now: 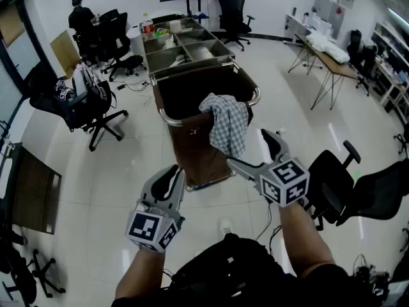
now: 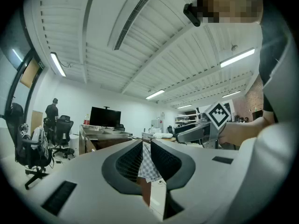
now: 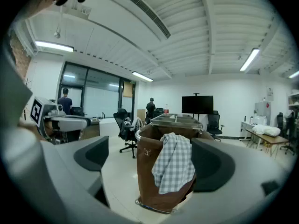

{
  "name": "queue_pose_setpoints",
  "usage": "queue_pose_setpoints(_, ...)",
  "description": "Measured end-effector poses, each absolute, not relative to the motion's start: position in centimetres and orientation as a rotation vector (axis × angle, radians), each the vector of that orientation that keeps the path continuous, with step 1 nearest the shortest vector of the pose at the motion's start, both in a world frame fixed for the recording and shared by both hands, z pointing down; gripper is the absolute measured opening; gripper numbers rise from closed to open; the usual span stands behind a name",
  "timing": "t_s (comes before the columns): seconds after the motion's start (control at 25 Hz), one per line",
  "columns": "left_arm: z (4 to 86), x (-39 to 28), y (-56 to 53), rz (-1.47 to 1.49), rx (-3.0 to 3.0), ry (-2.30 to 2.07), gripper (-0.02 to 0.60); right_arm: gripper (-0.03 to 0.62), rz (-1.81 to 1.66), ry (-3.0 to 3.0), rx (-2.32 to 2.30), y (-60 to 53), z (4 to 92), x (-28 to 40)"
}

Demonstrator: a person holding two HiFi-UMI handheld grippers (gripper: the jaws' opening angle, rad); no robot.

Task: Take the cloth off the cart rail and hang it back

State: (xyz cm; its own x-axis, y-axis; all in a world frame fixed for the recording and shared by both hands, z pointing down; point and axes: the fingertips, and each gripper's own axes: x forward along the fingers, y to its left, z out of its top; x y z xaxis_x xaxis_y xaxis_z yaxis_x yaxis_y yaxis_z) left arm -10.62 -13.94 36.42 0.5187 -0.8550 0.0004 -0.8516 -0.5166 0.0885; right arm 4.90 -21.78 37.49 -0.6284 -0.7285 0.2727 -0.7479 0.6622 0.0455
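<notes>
A blue-and-white checked cloth (image 1: 227, 124) hangs over the near right corner of the cart rail (image 1: 167, 119), draping down the outside of the cart's brown bag (image 1: 198, 155). My right gripper (image 1: 249, 149) is open wide just short of the cloth's lower edge, and nothing touches its pads. In the right gripper view the cloth (image 3: 175, 165) shows ahead between the spread fingers (image 3: 212, 164). My left gripper (image 1: 174, 170) hangs lower left of the cart with its jaws together and empty. Through their thin slit the cloth (image 2: 148, 165) appears far off.
Steel trays (image 1: 185, 43) top the cart's far half. A black office chair (image 1: 332, 179) stands close on the right, another chair (image 1: 83, 104) on the left. A person (image 1: 80, 18) sits at the back left. Folding tables (image 1: 332, 55) line the right side.
</notes>
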Motion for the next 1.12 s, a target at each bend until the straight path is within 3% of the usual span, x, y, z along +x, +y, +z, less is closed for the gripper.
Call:
queue_pose_setpoints(0.64, 36.4, -9.2, -23.3, -0.033, 2.606, -1.668, 0.038, 0.540, 0.174, -2.515, 1.133, -39.6, 42.5, 2.9)
queue_pose_setpoints(1.12, 38.1, -9.1, -27.0, -0.025, 2.527, -1.723, 0.038, 0.534, 0.302, -2.446, 1.078, -43.6, 47.8, 1.5)
